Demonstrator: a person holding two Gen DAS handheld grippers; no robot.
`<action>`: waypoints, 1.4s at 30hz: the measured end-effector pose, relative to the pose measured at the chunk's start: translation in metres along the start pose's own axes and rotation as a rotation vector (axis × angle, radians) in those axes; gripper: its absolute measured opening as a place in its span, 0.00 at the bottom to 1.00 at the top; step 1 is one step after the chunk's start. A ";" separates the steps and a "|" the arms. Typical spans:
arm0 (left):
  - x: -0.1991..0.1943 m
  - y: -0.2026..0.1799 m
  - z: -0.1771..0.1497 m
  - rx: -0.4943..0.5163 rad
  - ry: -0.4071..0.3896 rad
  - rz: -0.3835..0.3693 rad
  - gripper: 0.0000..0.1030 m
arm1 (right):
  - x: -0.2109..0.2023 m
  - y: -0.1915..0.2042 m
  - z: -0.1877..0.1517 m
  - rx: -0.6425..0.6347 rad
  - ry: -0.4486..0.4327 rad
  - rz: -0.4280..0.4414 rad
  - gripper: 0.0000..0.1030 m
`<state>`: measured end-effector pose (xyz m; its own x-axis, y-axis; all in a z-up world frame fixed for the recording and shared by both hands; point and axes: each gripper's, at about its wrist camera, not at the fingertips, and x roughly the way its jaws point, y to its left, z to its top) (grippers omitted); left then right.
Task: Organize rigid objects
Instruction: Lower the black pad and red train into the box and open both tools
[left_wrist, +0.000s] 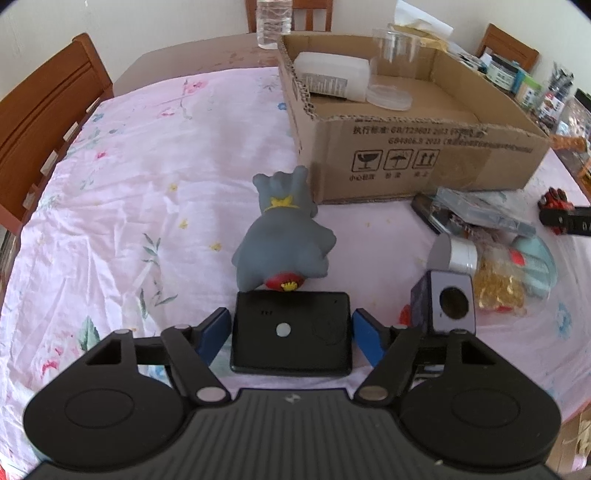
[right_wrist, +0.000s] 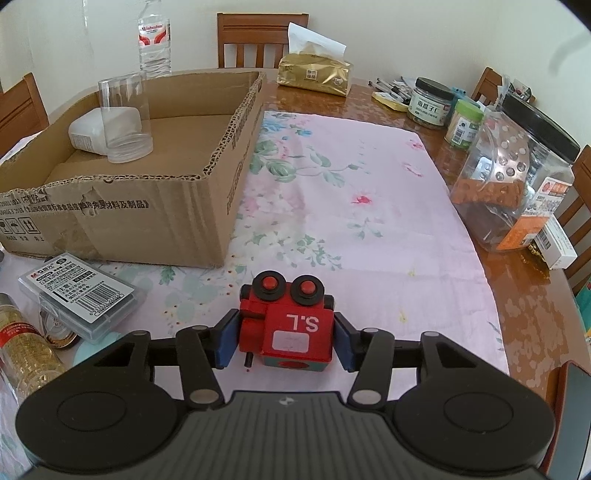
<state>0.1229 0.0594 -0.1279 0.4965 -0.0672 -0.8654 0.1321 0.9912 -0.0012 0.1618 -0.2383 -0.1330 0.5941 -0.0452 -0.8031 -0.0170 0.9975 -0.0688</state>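
Your right gripper (right_wrist: 286, 338) is clamped on the red toy robot (right_wrist: 290, 325): blue pads are pressed against both its sides, and the toy sits low over the floral cloth on the worktop (right_wrist: 369, 229), just in front of the cardboard box (right_wrist: 155, 206). Can't tell whether it's clear of the cloth yet.

Your left gripper (left_wrist: 290, 332) is partway open around the black device (left_wrist: 291, 330). There's a visible gap between each pad and the case, so no grip there. The grey figurine (left_wrist: 286, 240) stands right behind the device, touching or nearly so.

The box already holds a white bottle (right_wrist: 99, 133) and an upturned clear plastic jar (right_wrist: 123, 118) in its far left corner; the rest of the floor is bare.

Step in hand, as I read it: pick done on the right, transfer to the box is next.

Next move calls for:
- Lift the toy straight up, high enough to clear the torn front wall.
- Carry left and forward, set down in the open middle, away from the jar.
- Left side: close on the black device squarely; watch you don't knock the figurine.
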 end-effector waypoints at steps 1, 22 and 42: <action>0.000 -0.001 0.000 -0.003 0.001 0.002 0.69 | 0.000 0.000 0.000 -0.002 0.000 0.000 0.56; -0.045 -0.001 0.009 0.085 0.068 -0.007 0.67 | -0.031 -0.011 0.018 -0.112 0.004 0.085 0.55; -0.039 -0.056 0.135 0.192 -0.159 -0.110 0.67 | -0.082 0.014 0.100 -0.308 -0.155 0.305 0.55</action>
<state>0.2121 -0.0089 -0.0259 0.5965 -0.2052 -0.7760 0.3450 0.9384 0.0171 0.1937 -0.2150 -0.0086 0.6373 0.2799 -0.7180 -0.4344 0.9000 -0.0347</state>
